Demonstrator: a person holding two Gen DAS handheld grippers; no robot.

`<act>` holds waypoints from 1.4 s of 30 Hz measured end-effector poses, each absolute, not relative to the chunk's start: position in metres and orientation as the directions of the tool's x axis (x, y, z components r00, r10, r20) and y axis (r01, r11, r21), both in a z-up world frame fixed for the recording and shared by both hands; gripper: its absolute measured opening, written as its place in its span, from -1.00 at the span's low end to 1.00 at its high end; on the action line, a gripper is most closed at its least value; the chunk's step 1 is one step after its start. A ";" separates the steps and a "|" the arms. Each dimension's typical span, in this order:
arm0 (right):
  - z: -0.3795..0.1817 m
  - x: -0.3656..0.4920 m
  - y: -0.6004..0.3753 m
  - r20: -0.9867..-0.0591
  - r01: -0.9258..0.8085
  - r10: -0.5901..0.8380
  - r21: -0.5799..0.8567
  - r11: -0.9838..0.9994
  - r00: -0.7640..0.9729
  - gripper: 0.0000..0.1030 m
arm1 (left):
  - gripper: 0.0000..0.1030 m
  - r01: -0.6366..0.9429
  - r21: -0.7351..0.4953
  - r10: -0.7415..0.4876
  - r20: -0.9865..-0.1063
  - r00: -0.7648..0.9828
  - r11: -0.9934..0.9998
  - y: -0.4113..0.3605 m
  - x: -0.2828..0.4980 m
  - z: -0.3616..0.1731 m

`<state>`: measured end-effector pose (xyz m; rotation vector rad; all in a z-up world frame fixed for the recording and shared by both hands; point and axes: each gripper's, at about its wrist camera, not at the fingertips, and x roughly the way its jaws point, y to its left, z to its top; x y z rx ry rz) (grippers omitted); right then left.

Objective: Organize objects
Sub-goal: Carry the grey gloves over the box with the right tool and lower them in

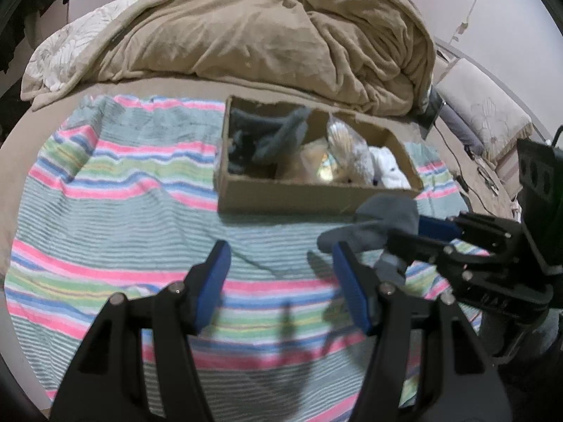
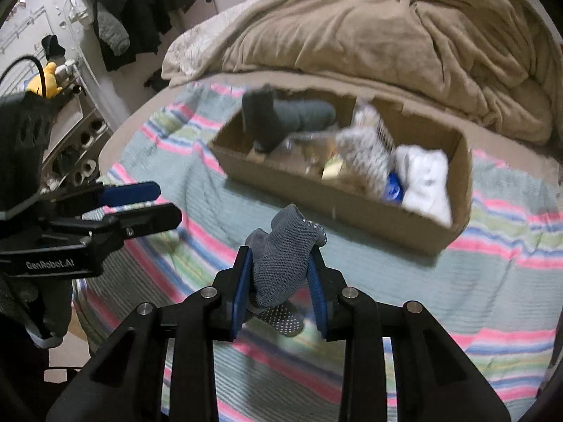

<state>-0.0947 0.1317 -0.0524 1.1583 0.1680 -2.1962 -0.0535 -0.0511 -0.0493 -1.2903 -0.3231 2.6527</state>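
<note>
While right gripper [image 2: 281, 277] pinches one grey sock [image 2: 285, 263] | left gripper [image 1: 281, 281] fingers wide | one box [image 1: 299, 195]

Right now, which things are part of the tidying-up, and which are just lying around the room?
Part of the job:
- grey knitted sock with white grip dots, pinched in the right tool
- open brown cardboard box with socks inside
- left tool, open, holding nothing

Just lying about:
- crumpled tan fleece blanket
- striped pastel towel under the box
- yellow plush toy
- dark hanging clothes
</note>
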 end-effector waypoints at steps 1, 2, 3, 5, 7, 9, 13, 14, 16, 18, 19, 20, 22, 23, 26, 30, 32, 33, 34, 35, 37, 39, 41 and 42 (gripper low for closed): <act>-0.048 -0.096 0.132 -0.772 0.594 -0.483 0.174 -0.785 -0.413 -0.36 | 0.21 -0.061 -0.268 0.247 -0.750 -0.613 -0.962 -0.052 -0.055 -0.048; -0.042 -0.101 0.133 -0.764 0.595 -0.487 0.171 -0.785 -0.423 -0.36 | 0.21 -0.061 -0.267 0.246 -0.746 -0.618 -0.962 -0.052 -0.057 -0.045; -0.038 -0.103 0.133 -0.758 0.596 -0.490 0.169 -0.785 -0.430 -0.36 | 0.21 -0.061 -0.267 0.245 -0.742 -0.623 -0.962 -0.053 -0.059 -0.043; -0.030 -0.110 0.133 -0.745 0.598 -0.496 0.165 -0.784 -0.445 -0.36 | 0.21 -0.061 -0.264 0.242 -0.736 -0.632 -0.963 -0.055 -0.062 -0.039; -0.024 -0.116 0.133 -0.736 0.600 -0.499 0.159 -0.784 -0.457 -0.36 | 0.21 -0.059 -0.262 0.237 -0.729 -0.642 -0.963 -0.058 -0.068 -0.035; -0.018 -0.123 0.133 -0.725 0.599 -0.502 0.155 -0.786 -0.471 -0.36 | 0.21 -0.055 -0.260 0.232 -0.723 -0.650 -0.964 -0.061 -0.072 -0.034; -0.012 -0.137 0.130 -0.713 0.599 -0.505 0.149 -0.787 -0.486 -0.36 | 0.21 -0.050 -0.262 0.230 -0.717 -0.658 -0.964 -0.065 -0.083 -0.032; -0.011 -0.141 0.129 -0.711 0.600 -0.505 0.146 -0.787 -0.489 -0.36 | 0.21 -0.051 -0.262 0.230 -0.716 -0.660 -0.964 -0.066 -0.085 -0.032; -0.010 -0.148 0.127 -0.709 0.600 -0.504 0.142 -0.787 -0.493 -0.36 | 0.21 -0.054 -0.261 0.230 -0.713 -0.662 -0.964 -0.066 -0.091 -0.032; -0.011 -0.158 0.126 -0.707 0.598 -0.505 0.144 -0.789 -0.495 -0.36 | 0.21 -0.058 -0.262 0.233 -0.711 -0.664 -0.963 -0.067 -0.096 -0.033; -0.012 -0.162 0.125 -0.708 0.598 -0.505 0.146 -0.788 -0.494 -0.36 | 0.21 -0.059 -0.261 0.233 -0.711 -0.664 -0.964 -0.067 -0.099 -0.033; -0.013 -0.167 0.123 -0.708 0.599 -0.506 0.146 -0.788 -0.493 -0.36 | 0.21 -0.061 -0.259 0.234 -0.711 -0.663 -0.964 -0.067 -0.101 -0.034; -0.015 -0.173 0.119 -0.711 0.604 -0.505 0.143 -0.784 -0.489 -0.35 | 0.21 -0.066 -0.256 0.234 -0.712 -0.663 -0.965 -0.067 -0.107 -0.035; -0.018 -0.177 0.115 -0.715 0.606 -0.501 0.137 -0.784 -0.487 -0.35 | 0.21 -0.067 -0.255 0.234 -0.712 -0.662 -0.965 -0.067 -0.109 -0.036; -0.027 -0.188 0.108 -0.726 0.607 -0.490 0.126 -0.785 -0.482 -0.35 | 0.21 -0.069 -0.254 0.234 -0.711 -0.663 -0.965 -0.068 -0.116 -0.037; -0.040 -0.201 0.098 -0.742 0.606 -0.467 0.103 -0.789 -0.482 -0.35 | 0.21 -0.066 -0.260 0.238 -0.712 -0.660 -0.963 -0.070 -0.122 -0.041; -0.048 -0.206 0.093 -0.750 0.607 -0.455 0.089 -0.789 -0.480 -0.35 | 0.21 -0.064 -0.263 0.239 -0.716 -0.656 -0.963 -0.070 -0.125 -0.044; -0.050 -0.207 0.092 -0.752 0.609 -0.454 0.089 -0.788 -0.478 -0.35 | 0.21 -0.065 -0.265 0.241 -0.717 -0.654 -0.962 -0.071 -0.127 -0.046; -0.053 -0.209 0.091 -0.755 0.608 -0.450 0.085 -0.789 -0.477 -0.35 | 0.21 -0.064 -0.266 0.242 -0.719 -0.651 -0.962 -0.071 -0.128 -0.047; -0.058 -0.211 0.090 -0.760 0.606 -0.437 0.073 -0.792 -0.481 -0.35 | 0.21 -0.063 -0.266 0.242 -0.721 -0.649 -0.962 -0.071 -0.129 -0.049; -0.064 -0.214 0.090 -0.769 0.600 -0.423 0.063 -0.797 -0.480 -0.35 | 0.21 -0.062 -0.268 0.244 -0.726 -0.643 -0.961 -0.071 -0.131 -0.052; -0.070 -0.216 0.091 -0.774 0.595 -0.416 0.064 -0.801 -0.477 -0.35 | 0.21 -0.060 -0.270 0.245 -0.730 -0.638 -0.961 -0.071 -0.132 -0.055; -0.073 -0.217 0.091 -0.777 0.593 -0.409 0.058 -0.803 -0.478 -0.35 | 0.21 -0.060 -0.271 0.247 -0.733 -0.634 -0.961 -0.071 -0.133 -0.057; -0.074 -0.217 0.090 -0.779 0.592 -0.406 0.055 -0.804 -0.478 -0.35 | 0.21 -0.059 -0.272 0.246 -0.735 -0.632 -0.961 -0.070 -0.133 -0.057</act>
